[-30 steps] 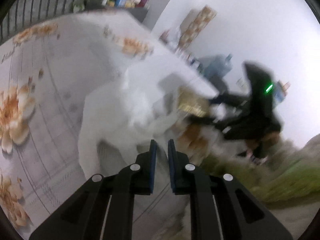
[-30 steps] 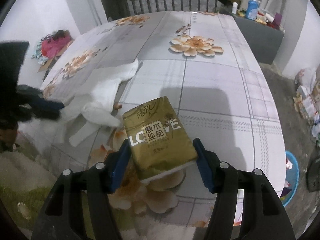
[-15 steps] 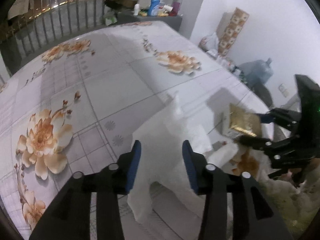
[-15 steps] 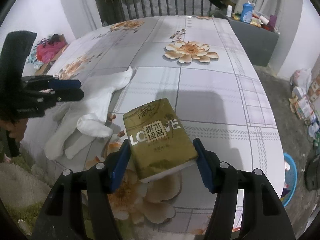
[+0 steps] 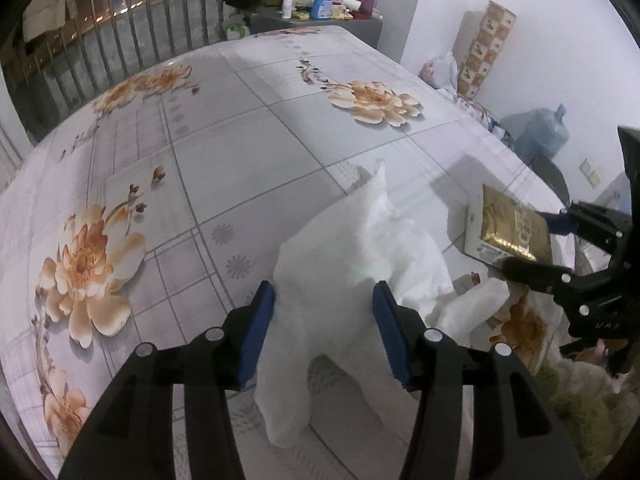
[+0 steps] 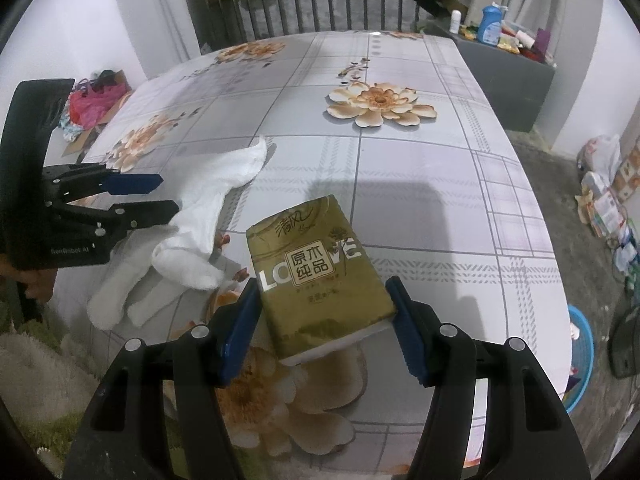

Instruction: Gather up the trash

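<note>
The step in hand looks like the pick-up of the crumpled white paper tissue (image 5: 352, 256), which lies on the floral, grey-checked plastic-covered surface (image 5: 240, 148) near its front edge, one pointed corner standing up and several loose flaps trailing toward the camera. The left gripper (image 5: 323, 320) points steeply down over it, its blue-padded fingers (image 5: 256, 328) are opening, and the tissue's bulk sits between them without either pad visibly pressing on it. In the right wrist view the left gripper (image 6: 160, 196) comes in from the side with its tips at the tissue's (image 6: 212, 208) edge. The right gripper (image 6: 320, 320) has its fingers clamped on the sides of a gold soft-pack of tissues with white "LOVE" lettering (image 6: 316, 272), carried tilted just above the surface and close beside the crumpled tissue; whether this pack counts as trash cannot be told. By my judgement, the next move calls for the left fingers to sink a little further so that they straddle the thickest part of the wad, then close enough to gather the limp paper rather than pinch a single flap, which could tear or slip free on the lift. No bin shows on the surface; a blue basin (image 6: 580, 344) sits on the floor beyond the far right edge, though its purpose is unclear.
</note>
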Demonstrator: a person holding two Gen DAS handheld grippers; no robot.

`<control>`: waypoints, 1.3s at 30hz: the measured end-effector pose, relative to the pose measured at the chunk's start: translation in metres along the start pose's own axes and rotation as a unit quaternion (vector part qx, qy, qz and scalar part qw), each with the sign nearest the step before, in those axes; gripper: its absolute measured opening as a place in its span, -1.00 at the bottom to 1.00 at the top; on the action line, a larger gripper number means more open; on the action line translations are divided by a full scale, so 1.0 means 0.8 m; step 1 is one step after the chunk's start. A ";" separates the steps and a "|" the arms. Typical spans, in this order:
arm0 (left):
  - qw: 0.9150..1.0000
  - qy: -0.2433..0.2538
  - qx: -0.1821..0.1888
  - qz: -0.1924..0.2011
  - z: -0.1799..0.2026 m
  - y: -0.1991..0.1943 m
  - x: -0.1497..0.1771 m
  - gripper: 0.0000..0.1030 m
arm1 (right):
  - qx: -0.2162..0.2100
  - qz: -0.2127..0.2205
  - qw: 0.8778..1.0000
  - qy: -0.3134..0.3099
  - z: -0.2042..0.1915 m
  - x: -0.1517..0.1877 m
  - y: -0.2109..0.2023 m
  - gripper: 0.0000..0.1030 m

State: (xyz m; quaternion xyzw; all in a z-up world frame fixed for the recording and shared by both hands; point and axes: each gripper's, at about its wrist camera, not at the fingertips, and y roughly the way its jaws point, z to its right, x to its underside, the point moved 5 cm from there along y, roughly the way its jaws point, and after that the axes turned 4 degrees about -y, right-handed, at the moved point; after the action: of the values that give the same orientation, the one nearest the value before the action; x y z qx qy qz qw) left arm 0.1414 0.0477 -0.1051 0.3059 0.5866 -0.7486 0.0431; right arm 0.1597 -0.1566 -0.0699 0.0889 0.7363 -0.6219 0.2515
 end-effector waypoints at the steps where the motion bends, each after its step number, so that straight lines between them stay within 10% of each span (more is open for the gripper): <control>1: 1.000 0.002 -0.002 0.000 0.001 0.001 0.000 -0.05 | 0.001 0.000 1.000 0.000 0.000 0.000 0.000 0.15; 14: 0.999 0.035 -0.017 0.006 0.015 0.003 -0.003 -0.56 | 0.006 0.000 1.000 -0.001 -0.001 -0.001 0.001 0.15; 39: 0.998 0.053 -0.032 0.033 0.018 -0.007 -0.011 -0.88 | 0.000 0.020 1.000 0.023 0.005 -0.005 -0.014 0.12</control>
State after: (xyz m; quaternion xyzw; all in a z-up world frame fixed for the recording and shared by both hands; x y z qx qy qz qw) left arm 0.1401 0.0337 -0.0940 0.3628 0.6015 -0.7102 0.0467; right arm 0.1593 -0.1621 -0.0584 0.1178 0.7400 -0.6145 0.2467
